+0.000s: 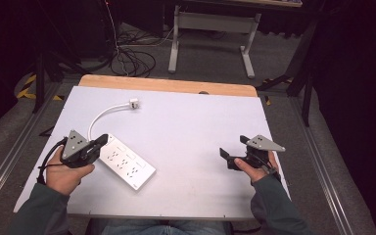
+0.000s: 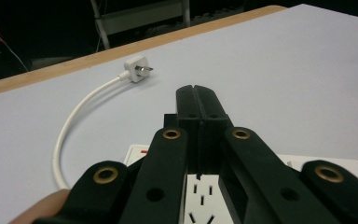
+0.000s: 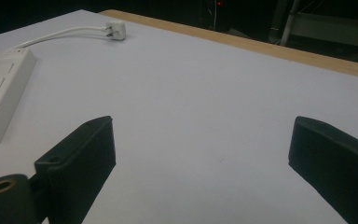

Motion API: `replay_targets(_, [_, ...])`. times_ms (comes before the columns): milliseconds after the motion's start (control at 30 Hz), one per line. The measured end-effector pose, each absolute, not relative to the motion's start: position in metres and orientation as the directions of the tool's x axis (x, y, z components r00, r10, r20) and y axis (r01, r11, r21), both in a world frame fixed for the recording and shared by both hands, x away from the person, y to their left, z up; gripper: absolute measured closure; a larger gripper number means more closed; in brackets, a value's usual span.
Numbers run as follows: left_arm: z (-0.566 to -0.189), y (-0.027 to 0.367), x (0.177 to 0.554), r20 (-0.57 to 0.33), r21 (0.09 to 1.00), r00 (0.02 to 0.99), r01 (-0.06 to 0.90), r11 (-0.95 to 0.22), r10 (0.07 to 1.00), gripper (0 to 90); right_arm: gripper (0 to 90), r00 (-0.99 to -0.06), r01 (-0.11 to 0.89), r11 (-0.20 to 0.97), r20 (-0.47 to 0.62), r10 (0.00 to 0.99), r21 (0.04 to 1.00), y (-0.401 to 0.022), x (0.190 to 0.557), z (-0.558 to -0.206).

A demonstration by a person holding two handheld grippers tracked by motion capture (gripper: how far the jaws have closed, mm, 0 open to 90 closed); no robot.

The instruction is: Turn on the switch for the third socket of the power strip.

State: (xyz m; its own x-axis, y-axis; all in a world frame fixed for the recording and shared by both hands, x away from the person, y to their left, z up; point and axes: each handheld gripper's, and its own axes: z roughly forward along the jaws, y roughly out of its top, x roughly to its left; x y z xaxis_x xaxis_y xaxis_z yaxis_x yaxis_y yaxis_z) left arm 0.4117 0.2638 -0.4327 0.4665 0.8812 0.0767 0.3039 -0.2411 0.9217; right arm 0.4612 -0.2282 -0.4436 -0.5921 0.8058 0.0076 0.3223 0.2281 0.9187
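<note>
Power strip (image 1: 126,162) lies directly under the left gripper (image 1: 103,140), whose 2 jaws are pressed together with nothing between them, their tips poised over the strip's near-left end, above its socket slots in the left gripper view. The strip's long axis runs diagonally across the tabletop (image 1: 196,122), from the left hand (image 1: 68,172) toward the lower middle. Its white cable (image 1: 99,116) arcs away to a 3-pin plug (image 1: 133,103) lying near the tabletop's far edge. The left hand is by far the nearer; the right gripper (image 1: 230,157) hovers well apart on the right, jaws spread wide and empty. No brand, label or readable writing shows on the strip.
</note>
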Motion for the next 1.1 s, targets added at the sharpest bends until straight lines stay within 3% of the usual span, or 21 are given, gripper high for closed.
replay_targets(1100, [-0.447,0.221,0.423,0.125,0.860,0.609,0.327,-0.392,0.783,90.0,7.8,-0.592,0.328,0.224,0.015,0.806,0.918,-0.228,0.461,-0.444])
